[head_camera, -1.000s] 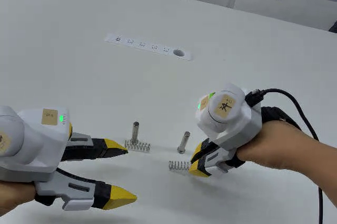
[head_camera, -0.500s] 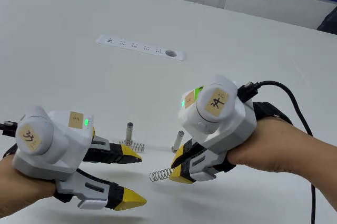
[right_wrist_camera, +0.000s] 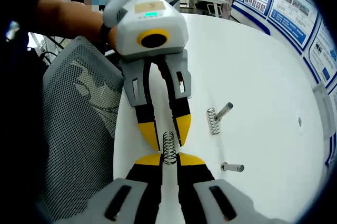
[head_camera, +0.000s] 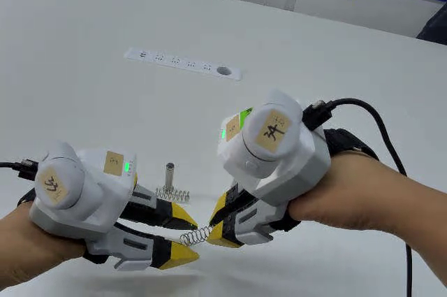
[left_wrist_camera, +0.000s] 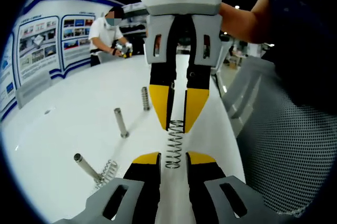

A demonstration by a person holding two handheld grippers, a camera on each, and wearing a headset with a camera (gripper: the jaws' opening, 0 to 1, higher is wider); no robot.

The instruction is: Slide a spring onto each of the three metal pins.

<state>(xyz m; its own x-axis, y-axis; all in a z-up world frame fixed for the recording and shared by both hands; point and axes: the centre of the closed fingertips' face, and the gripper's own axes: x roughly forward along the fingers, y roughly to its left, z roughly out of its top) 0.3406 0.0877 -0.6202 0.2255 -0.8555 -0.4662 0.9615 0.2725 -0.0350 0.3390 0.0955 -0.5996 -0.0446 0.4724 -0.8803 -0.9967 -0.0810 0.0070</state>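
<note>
Head view: the right gripper (head_camera: 213,233) has its yellow-tipped black jaws pinched almost together on one end of a thin wire coil. This held spring (head_camera: 196,235) hangs clear of the smooth white surface (head_camera: 105,101), close to its near edge. The left gripper (head_camera: 190,239) faces it with its jaws a narrow gap apart and the spring's free end between them; I cannot tell whether they touch it. Behind them a slim cylindrical metal pin (head_camera: 169,174) stands upright, with a loose spring (head_camera: 176,194) lying at its foot. A flat white power strip (head_camera: 183,63) lies toward the far edge. Left gripper view shows a second pin (left_wrist_camera: 120,123) and a third pin (left_wrist_camera: 145,99) farther along the surface, and grey mesh fabric (left_wrist_camera: 274,129) beside its edge.
</note>
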